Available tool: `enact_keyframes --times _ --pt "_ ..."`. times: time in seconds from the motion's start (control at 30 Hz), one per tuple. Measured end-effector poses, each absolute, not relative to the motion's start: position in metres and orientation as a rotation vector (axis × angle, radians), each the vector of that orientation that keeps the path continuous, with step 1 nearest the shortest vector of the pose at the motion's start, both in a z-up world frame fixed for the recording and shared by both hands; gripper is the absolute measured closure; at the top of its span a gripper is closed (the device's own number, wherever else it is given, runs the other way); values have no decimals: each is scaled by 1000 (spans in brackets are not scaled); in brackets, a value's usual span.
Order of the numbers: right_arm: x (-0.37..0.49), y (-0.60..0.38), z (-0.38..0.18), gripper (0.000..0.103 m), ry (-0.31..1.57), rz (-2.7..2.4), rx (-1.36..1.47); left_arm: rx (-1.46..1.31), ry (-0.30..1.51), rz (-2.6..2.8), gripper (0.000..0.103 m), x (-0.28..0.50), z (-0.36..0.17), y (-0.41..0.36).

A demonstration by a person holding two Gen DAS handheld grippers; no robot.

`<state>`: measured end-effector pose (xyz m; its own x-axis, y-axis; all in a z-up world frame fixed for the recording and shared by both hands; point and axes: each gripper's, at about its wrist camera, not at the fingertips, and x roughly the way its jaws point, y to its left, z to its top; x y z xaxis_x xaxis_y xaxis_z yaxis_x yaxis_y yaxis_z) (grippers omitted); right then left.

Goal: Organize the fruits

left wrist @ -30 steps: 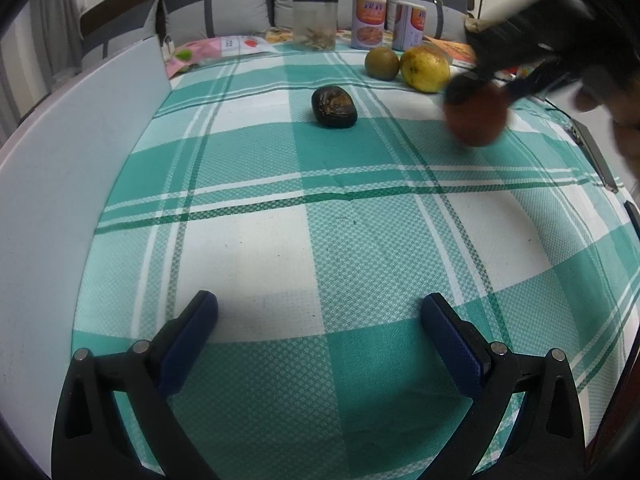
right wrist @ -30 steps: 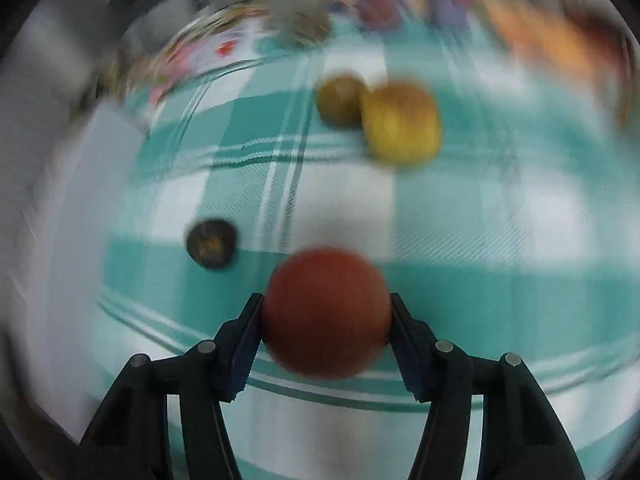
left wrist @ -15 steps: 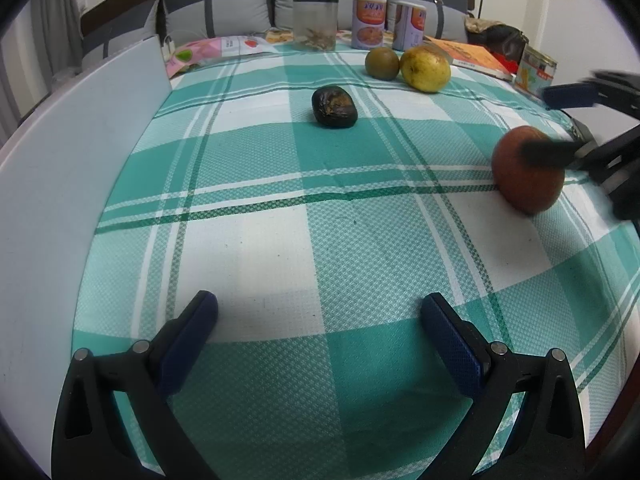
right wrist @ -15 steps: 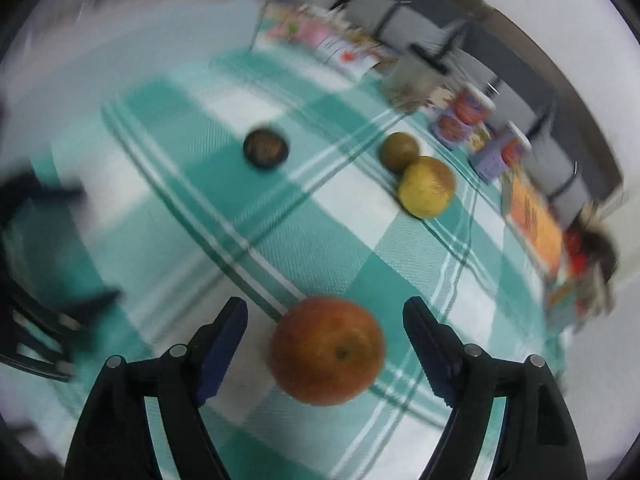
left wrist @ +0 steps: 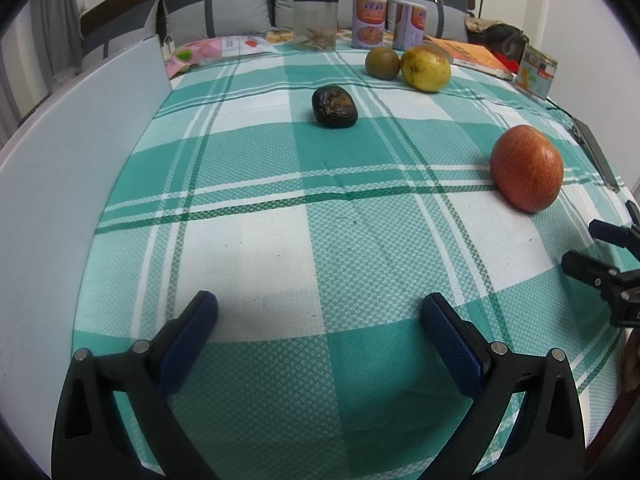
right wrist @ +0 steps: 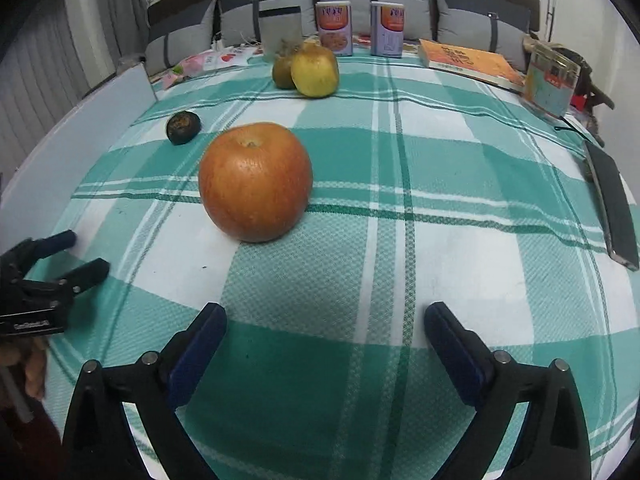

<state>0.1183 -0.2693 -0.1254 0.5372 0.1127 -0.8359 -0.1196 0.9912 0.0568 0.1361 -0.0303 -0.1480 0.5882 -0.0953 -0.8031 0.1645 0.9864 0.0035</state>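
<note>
R tool (right wrist: 325,340) just opened wide, released; apple (right wrist: 255,181) sits free on table (right wrist: 460,280) at 11 o'clock, apart from pear (right wrist: 315,69) & kiwi (right wrist: 282,72), prob. own spot; L tool (left wrist: 319,328) open, empty

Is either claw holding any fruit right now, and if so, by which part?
Nothing is held. Both the right claw and left claw stand open and empty; the red apple sits free on the cloth.

Each gripper, the left gripper (left wrist: 319,316) and the right gripper (right wrist: 326,326), had black angular arms, dark blue ribbed pads (left wrist: 450,336) and round silver screws (left wrist: 140,346).
</note>
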Motion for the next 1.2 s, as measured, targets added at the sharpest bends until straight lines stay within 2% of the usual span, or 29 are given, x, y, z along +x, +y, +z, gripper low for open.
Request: enact_keyframes --times 1.2 --pt "118 -265 -127 0 997 120 -56 81 929 -152 0 136 -148 -30"
